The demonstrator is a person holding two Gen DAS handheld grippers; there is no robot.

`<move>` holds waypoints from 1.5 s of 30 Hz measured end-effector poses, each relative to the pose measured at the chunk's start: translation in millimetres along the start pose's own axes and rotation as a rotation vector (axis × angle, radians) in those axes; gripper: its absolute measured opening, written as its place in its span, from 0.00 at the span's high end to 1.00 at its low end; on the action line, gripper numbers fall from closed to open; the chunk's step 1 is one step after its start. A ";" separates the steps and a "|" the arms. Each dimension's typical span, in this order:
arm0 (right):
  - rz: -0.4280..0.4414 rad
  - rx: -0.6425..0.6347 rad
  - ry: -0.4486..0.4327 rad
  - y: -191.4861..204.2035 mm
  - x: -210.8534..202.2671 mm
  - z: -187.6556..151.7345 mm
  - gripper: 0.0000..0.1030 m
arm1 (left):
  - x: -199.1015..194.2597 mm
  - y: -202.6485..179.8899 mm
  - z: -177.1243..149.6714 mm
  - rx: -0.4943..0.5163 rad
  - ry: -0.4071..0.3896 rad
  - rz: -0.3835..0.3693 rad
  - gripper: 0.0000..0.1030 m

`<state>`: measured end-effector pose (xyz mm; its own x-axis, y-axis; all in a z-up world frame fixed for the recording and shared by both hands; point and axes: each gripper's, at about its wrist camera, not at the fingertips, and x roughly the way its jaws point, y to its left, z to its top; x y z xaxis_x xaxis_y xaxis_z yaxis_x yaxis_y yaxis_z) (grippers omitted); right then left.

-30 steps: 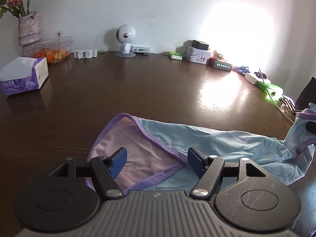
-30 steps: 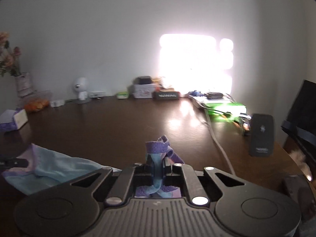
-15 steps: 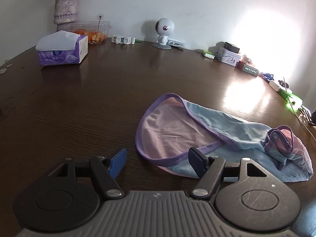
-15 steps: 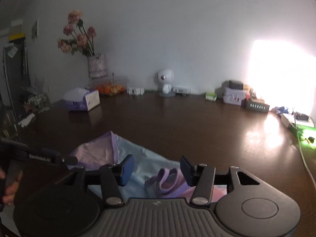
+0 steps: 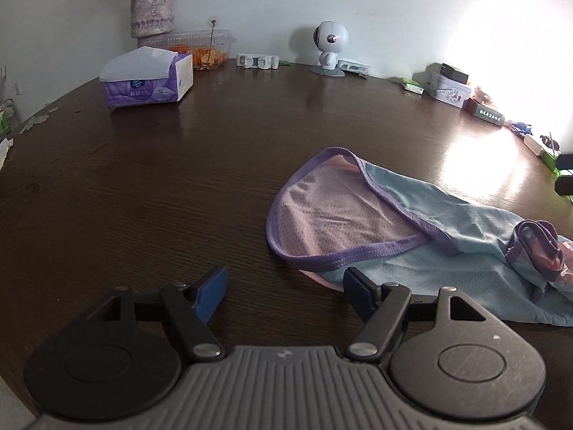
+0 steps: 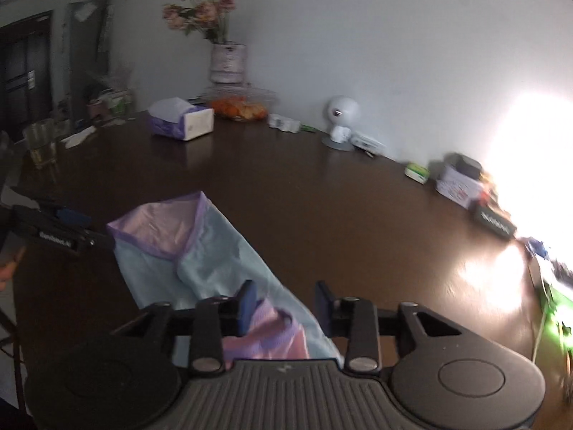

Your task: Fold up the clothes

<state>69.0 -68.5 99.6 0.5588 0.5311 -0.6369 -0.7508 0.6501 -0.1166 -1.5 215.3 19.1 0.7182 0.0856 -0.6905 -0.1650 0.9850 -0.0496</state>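
On the far left of the dark desk (image 5: 150, 186) a tissue box (image 5: 147, 84) sits near the wall, with a vase (image 5: 151, 14) of flowers and a clear tub (image 5: 200, 48) of orange food behind it. From the right wrist view a glass (image 6: 40, 141) stands at the desk's left edge.

The left claw (image 5: 284, 288) hangs low over the desk with its jaws spread wide and nothing between them; its right finger reaches the near hem of the garment (image 5: 404, 229). That garment, pale blue with a pink panel and purple trim, lies flat on the desk right of centre, its right end bunched into a small heap.

Behind, by the wall, stands a small white robot figure (image 5: 331, 48), and further right a tin (image 5: 449, 89) and other small boxes in bright glare.

The right claw (image 6: 284, 306) is also spread open, gripping nothing, poised over the bunched pink and blue end of the garment (image 6: 200, 251), which runs away toward the left claw (image 6: 68, 229) at the far side.
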 end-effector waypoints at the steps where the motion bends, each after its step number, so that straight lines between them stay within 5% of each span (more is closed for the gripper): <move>1: 0.074 -0.064 0.014 -6.8 16.0 14.5 0.58 | 0.3 -1.5 0.5 -0.012 -0.005 -0.001 0.29; 5: 0.347 -0.205 0.111 -20.3 105.5 65.5 0.62 | 1.5 -7.2 2.0 -0.062 -0.017 0.016 0.34; 12: 0.493 -0.360 0.222 5.3 206.4 100.5 0.67 | 5.0 -23.8 2.4 -0.038 -0.043 0.086 0.62; 14: 0.513 -0.351 0.215 6.7 216.0 99.9 0.67 | 8.5 -24.0 5.2 -0.029 -0.047 0.076 0.79; 15: 0.517 -0.331 0.212 6.5 217.0 99.2 0.71 | 10.5 -23.6 6.9 -0.023 -0.048 0.064 0.91; 17: 0.508 -0.285 0.208 5.7 218.3 97.8 0.98 | 16.9 -20.1 15.3 -0.024 -0.038 0.039 0.94; 19: 0.477 -0.231 0.204 -1.6 216.2 95.1 0.98 | 28.6 -19.0 29.4 -0.007 -0.030 0.016 0.95; 25: 0.275 0.031 0.112 -71.1 184.1 84.3 0.98 | 74.7 -32.6 114.7 0.093 -0.049 -0.116 0.95; 34: -0.151 0.419 0.098 -192.8 146.0 61.3 0.99 | 187.5 -129.9 215.8 0.277 -0.025 -0.269 0.94; 36: -0.203 0.454 0.115 -213.8 154.4 50.3 0.98 | 210.5 -150.7 217.6 0.328 -0.017 -0.242 0.86; 39: -0.251 0.479 0.136 -221.3 164.2 29.7 0.86 | 205.1 -155.4 203.7 0.344 -0.063 -0.129 0.55; 42: -0.279 0.345 0.117 -193.9 121.4 12.1 0.68 | 156.1 -135.3 178.0 0.300 -0.038 -0.245 0.49; 45: -0.108 0.211 0.075 -141.8 63.1 -5.5 0.61 | 85.6 -119.7 124.6 0.296 -0.019 -0.458 0.39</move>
<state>208.9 -130.1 71.8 0.5981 0.4160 -0.6850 -0.5938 0.8040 -0.0302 163.9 123.3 55.8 0.6850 -0.3618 -0.6324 0.3624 0.9222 -0.1350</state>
